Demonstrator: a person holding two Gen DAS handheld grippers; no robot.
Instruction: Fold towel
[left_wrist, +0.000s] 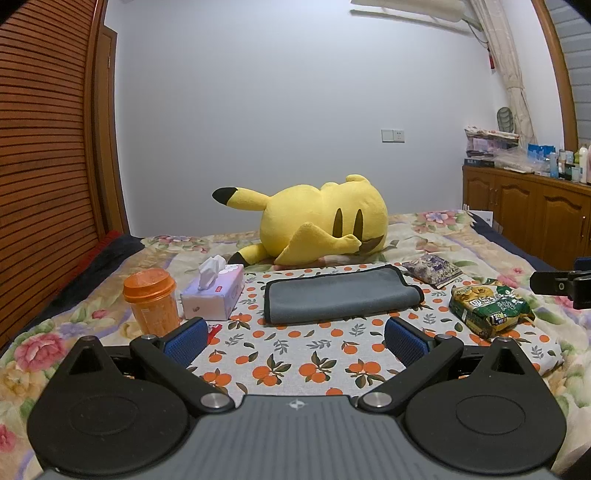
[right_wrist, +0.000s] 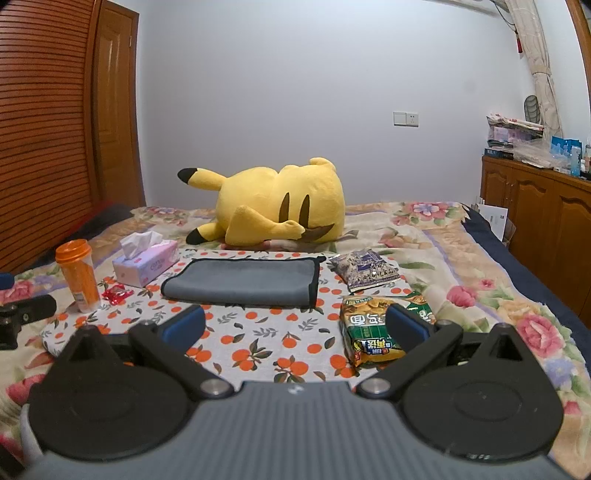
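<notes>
A grey towel with a black hem lies folded flat on the orange-print cloth on the bed. It also shows in the right wrist view. My left gripper is open and empty, hovering in front of the towel, apart from it. My right gripper is open and empty, in front of and slightly right of the towel, with its right finger over a green noodle packet. The right gripper's tip shows at the right edge of the left wrist view.
An orange-lidded bottle, a tissue box, a yellow plush toy, a purple snack packet and the green noodle packet surround the towel. A red wrapper lies by the bottle. A wooden cabinet stands on the right.
</notes>
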